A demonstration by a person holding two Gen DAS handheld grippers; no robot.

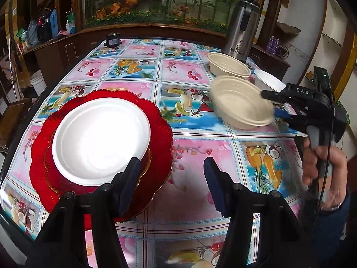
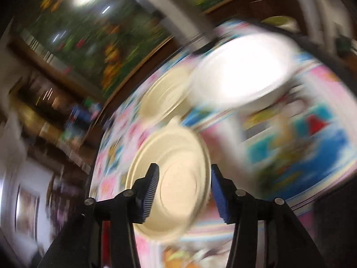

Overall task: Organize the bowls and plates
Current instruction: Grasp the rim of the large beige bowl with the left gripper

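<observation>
A white plate (image 1: pixel 100 138) lies on a red scalloped plate (image 1: pixel 160 134) at the left of the table. My left gripper (image 1: pixel 172 162) hangs open just in front of them, with nothing between its fingers. At the right, a beige bowl (image 1: pixel 238 107) shows blurred, and my right gripper (image 1: pixel 273 105) straddles its right rim with the jaws apart. In the blurred right wrist view that beige bowl (image 2: pixel 178 151) fills the gap of the open right gripper (image 2: pixel 185 169), and the pads do not press on it. Behind it stand a second beige bowl (image 1: pixel 227 63) and a white bowl (image 1: pixel 267 80).
A steel thermos jug (image 1: pixel 242 26) stands at the far right corner behind the bowls. A small black object (image 1: pixel 112 39) sits at the far edge. The table (image 1: pixel 178 230) has a fruit-print cloth. A person's hand (image 1: pixel 323 163) holds the right gripper's handle.
</observation>
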